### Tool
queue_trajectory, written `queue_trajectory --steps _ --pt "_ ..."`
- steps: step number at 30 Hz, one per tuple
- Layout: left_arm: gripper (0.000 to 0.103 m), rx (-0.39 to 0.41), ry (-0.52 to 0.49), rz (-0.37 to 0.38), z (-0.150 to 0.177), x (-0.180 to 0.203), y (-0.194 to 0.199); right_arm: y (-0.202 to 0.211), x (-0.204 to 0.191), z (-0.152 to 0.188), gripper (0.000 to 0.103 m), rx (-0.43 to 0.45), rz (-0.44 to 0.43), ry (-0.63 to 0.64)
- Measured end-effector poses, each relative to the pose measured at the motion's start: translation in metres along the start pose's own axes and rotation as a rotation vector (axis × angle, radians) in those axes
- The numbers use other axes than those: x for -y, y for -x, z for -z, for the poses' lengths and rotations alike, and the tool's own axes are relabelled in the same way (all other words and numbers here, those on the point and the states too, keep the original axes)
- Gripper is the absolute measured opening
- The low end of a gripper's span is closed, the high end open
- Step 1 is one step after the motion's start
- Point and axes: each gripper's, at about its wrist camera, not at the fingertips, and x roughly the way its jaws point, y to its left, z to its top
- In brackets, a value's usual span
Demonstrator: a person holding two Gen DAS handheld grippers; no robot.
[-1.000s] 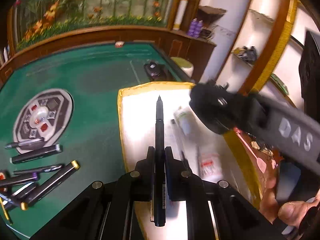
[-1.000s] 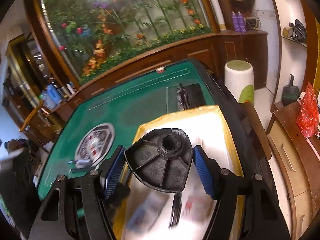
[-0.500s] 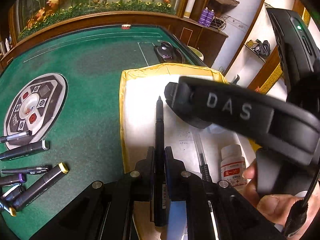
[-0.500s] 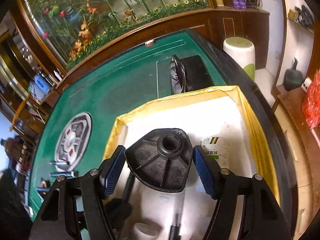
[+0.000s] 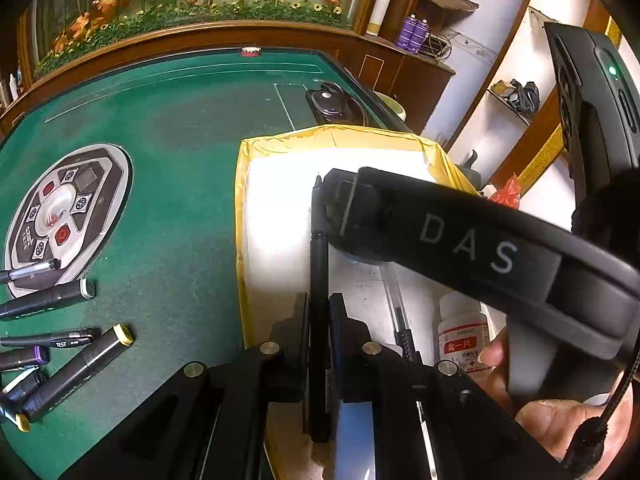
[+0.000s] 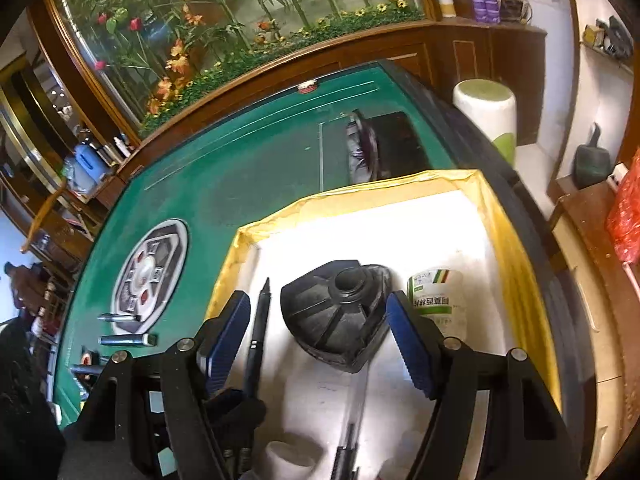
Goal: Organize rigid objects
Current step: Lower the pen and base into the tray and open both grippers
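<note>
Green felt table (image 5: 172, 208) carries markers (image 5: 76, 364) left of the left gripper (image 5: 319, 312), clamped on a black pen (image 5: 319, 264) over the yellow-rimmed tray (image 6: 516, 264). Right gripper (image 6: 320, 332) spread around a black cap (image 6: 340, 316), bottle (image 6: 436, 296) just right.

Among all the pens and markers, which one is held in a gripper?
The slim black pen, clamped in the left gripper over the white tray. The markers lie loose on the green table.

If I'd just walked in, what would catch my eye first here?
Probably the yellow-rimmed white tray on the green table. Over it the left gripper clamps a black pen, while the right gripper stands open around a black ribbed part. Loose markers lie scattered on the felt to the left.
</note>
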Motion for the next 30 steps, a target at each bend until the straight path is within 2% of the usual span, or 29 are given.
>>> queue_trajectory --steps 9,12,14,16,23,26,30 --pt "0.011 0.005 0.024 0.026 0.001 -0.005 0.004 0.018 0.005 -0.005 0.07 0.075 -0.038 -0.039" --pt "0.022 0.057 0.042 0.021 0.0 -0.008 0.015 0.022 0.007 -0.006 0.07 0.094 -0.056 -0.052" --pt "0.036 0.097 0.053 0.021 0.001 -0.01 0.024 0.025 0.006 -0.006 0.07 0.109 -0.064 -0.055" --pt "0.04 0.137 0.054 0.021 0.001 -0.011 0.031 0.028 0.006 -0.005 0.07 0.116 -0.072 -0.057" --pt "0.04 0.183 0.065 -0.036 0.0 -0.015 0.043 0.028 -0.004 -0.002 0.07 0.137 -0.057 -0.009" --pt "0.04 0.187 0.11 -0.002 0.006 -0.021 0.061 0.028 -0.009 0.0 0.07 0.155 -0.03 0.019" --pt "0.042 0.195 0.073 -0.002 0.026 -0.02 0.087 0.044 -0.016 0.014 0.07 0.179 -0.047 0.005"
